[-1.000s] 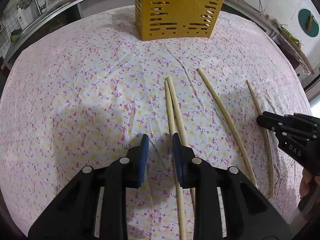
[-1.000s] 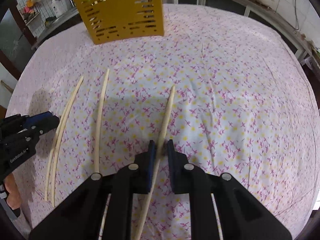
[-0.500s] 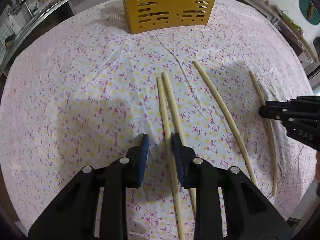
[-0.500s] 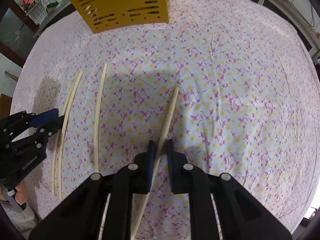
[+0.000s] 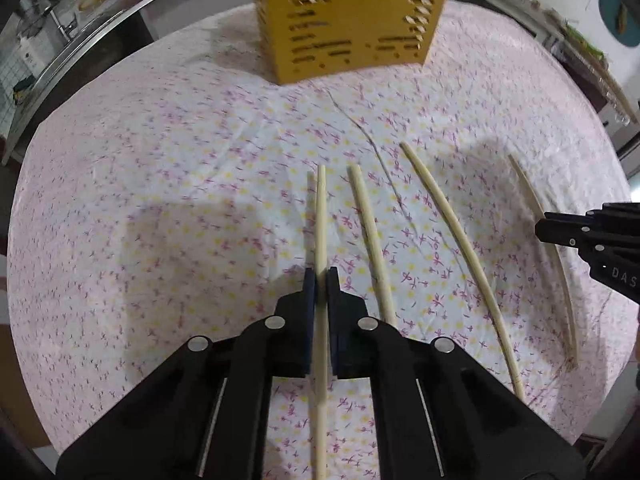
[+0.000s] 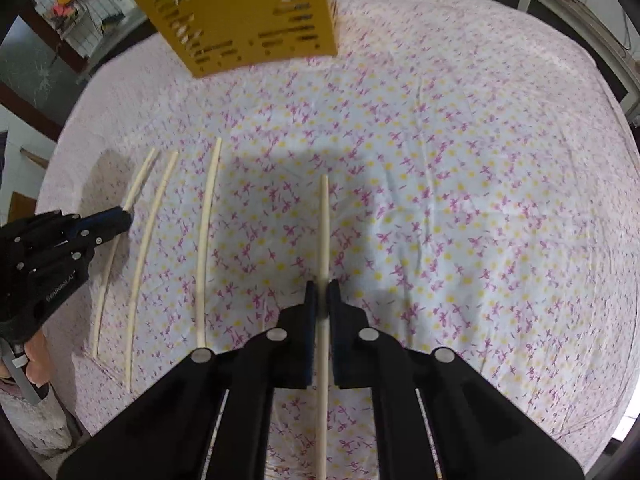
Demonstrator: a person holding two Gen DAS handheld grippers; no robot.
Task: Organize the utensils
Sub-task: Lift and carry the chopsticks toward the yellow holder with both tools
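**Both grippers now closed on a chopstick apiece**

Your left gripper (image 5: 321, 280) has just been closing: a second ago its jaws stood apart over a touching pair of chopsticks, and now the blue pads pinch one pale chopstick (image 5: 321, 224) between them, leaving almost no gap. Its former partner (image 5: 370, 236) lies separated just to the 3 o'clock side, flat on the cloth. Your right gripper (image 6: 321, 294) has also just been closing, by a little; it was already astride its own chopstick (image 6: 323, 232), and the pads now clamp that stick, which runs straight toward 12 o'clock. Judged from this, both picks are secured and the carry to the yellow holder (image 5: 348, 16), standing at 12 o'clock at the far end of the table, can follow.

One further chopstick (image 5: 456, 240) lies at 2 o'clock in the left view, between the two grippers, well apart from its neighbours.

The chopsticks are slim, smooth, cream-coloured rods, tapering slightly; their curvature is lens distortion. The holder is a rigid box pierced with slots. The tablecloth (image 5: 160, 180) is thin, softly creased fabric printed with small purple and yellow flowers, so a stick may drag it.
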